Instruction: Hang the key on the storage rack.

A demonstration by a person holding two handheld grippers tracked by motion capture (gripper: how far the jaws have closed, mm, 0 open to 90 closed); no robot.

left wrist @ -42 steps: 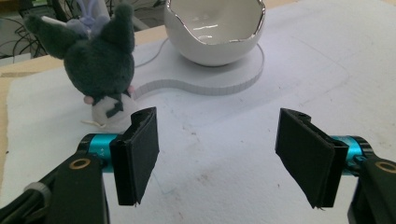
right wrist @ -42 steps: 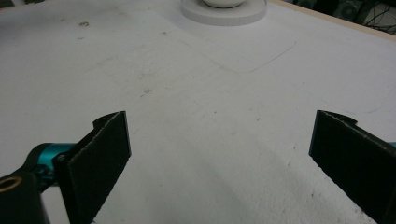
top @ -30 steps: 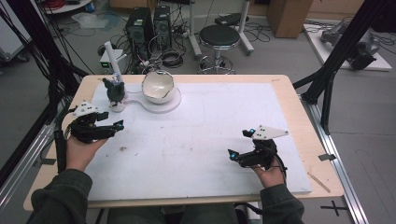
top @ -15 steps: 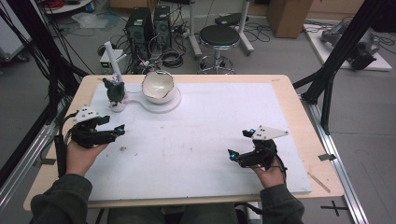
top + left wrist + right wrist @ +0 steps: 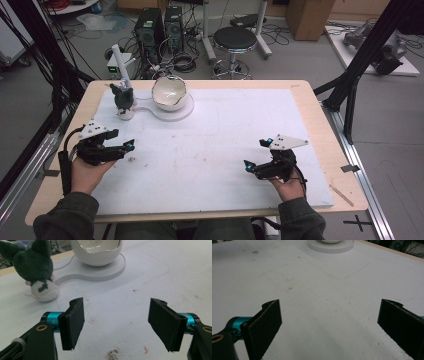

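Note:
A dark plush toy [image 5: 123,97] with a white belly [image 5: 35,265] stands at the far left of the white mat. To its right, a white broken-egg-shaped bowl [image 5: 169,93] [image 5: 97,252] rests on a flat white base [image 5: 176,114] [image 5: 100,273] [image 5: 332,246]. My left gripper [image 5: 124,141] [image 5: 116,325] is open and holds nothing, low over the mat, nearer than the plush toy. My right gripper [image 5: 257,152] [image 5: 329,325] sits at the near right of the mat, open wide, with bare mat between its jaws.
A white mat [image 5: 215,145] covers most of the wooden table [image 5: 320,115]. A small brown stain [image 5: 112,354] lies just ahead of the left jaws. Black frame posts [image 5: 350,85] stand at the table's right and left sides.
My left gripper has drifted a little toward the person's side of the table. The right gripper, plush toy and bowl have stayed put.

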